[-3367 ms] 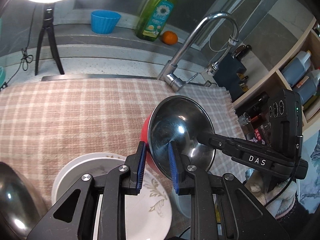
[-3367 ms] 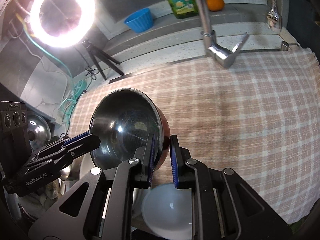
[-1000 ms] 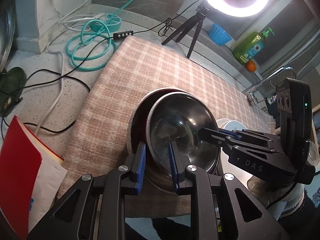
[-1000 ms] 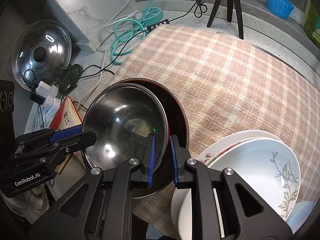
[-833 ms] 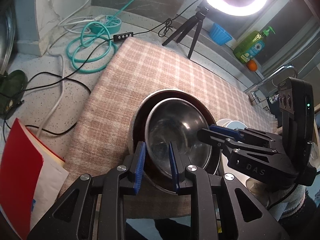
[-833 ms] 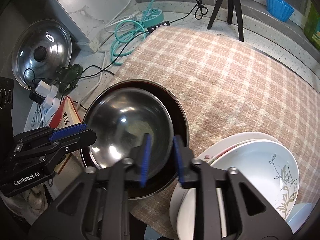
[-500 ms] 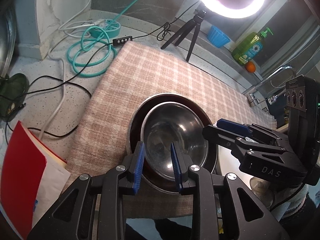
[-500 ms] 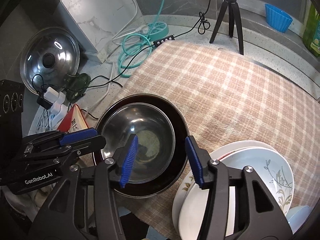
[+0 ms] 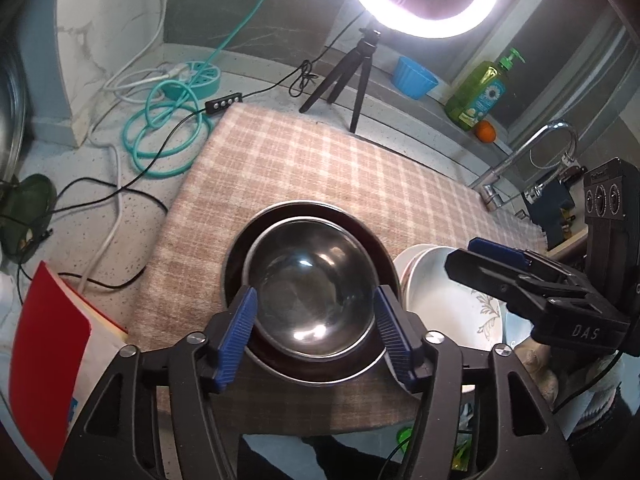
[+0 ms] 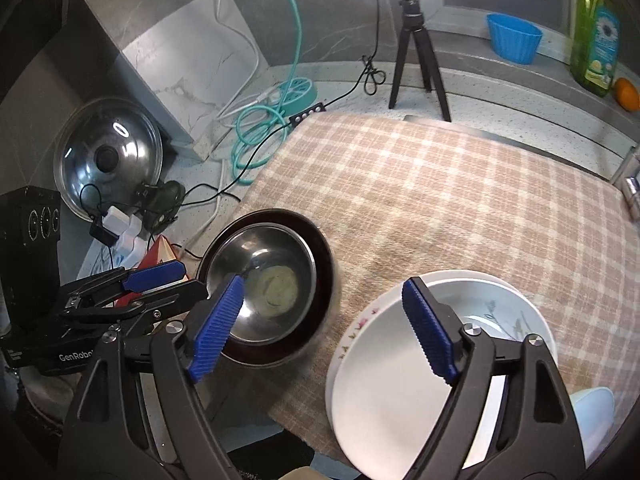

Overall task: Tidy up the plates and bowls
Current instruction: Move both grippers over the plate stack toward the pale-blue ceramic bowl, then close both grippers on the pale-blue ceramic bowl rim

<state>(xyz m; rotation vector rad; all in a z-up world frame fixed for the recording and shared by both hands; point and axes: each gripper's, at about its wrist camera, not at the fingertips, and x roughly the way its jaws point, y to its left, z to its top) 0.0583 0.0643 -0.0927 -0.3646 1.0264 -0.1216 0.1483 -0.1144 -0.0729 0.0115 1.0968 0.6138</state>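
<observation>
Both claws, left claw (image 9: 316, 334) and right claw (image 10: 326, 326), just spread wide, empty; risks clipping nested steel bowl (image 9: 310, 290) near table's front edge.

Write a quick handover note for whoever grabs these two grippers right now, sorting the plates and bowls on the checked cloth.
Left gripper: open, jaws just opened, nothing pinched; it hovers over the bowls.
Right gripper: open, jaws just opened, nothing pinched, between bowls and plates.
Small steel bowl sits nested in the larger dark bowl at the near edge of the checked cloth.
White plates are stacked beside the bowls, to their right.
Done: bowls nested and released.
Left: probably tidy the plate stack; a pale dish at the far right edge is barely visible.
</observation>
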